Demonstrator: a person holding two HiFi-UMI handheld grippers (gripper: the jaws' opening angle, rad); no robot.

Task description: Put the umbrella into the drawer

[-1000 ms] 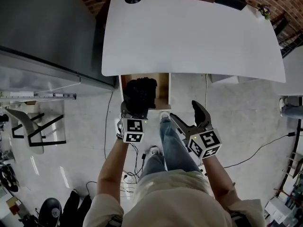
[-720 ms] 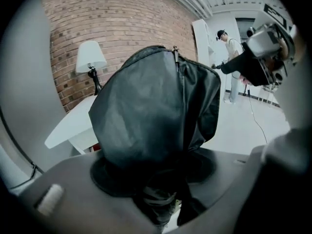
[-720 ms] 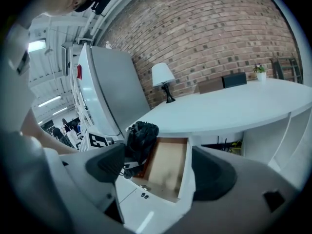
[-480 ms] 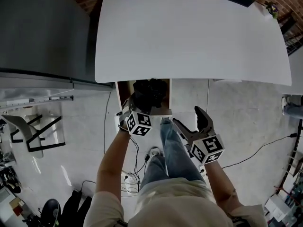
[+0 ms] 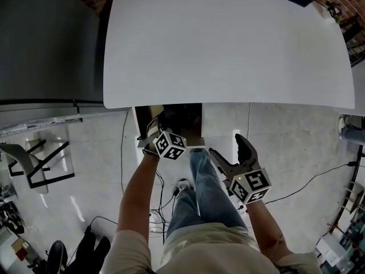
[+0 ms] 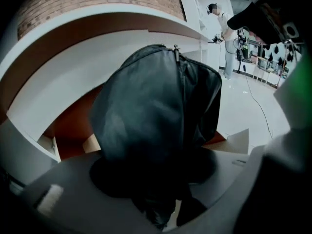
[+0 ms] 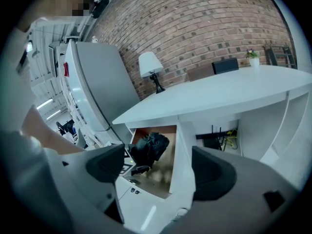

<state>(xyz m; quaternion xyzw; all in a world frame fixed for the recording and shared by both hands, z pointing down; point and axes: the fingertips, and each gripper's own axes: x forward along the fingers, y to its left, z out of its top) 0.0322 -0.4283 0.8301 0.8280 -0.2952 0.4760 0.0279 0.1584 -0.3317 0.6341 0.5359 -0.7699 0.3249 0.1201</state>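
Left gripper (image 6: 154,178) clamped on the black folded umbrella (image 6: 156,106), jaws partly apart around it. Umbrella is at the mouth of the open drawer (image 7: 182,155) under the white table (image 5: 228,39). Right gripper (image 7: 158,167) wide open, empty, near the drawer.

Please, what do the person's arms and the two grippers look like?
The left gripper and the right gripper are dark grey, each carrying a white cube with black square markers. The person wears a pale short-sleeved shirt, so the forearms are uncovered.
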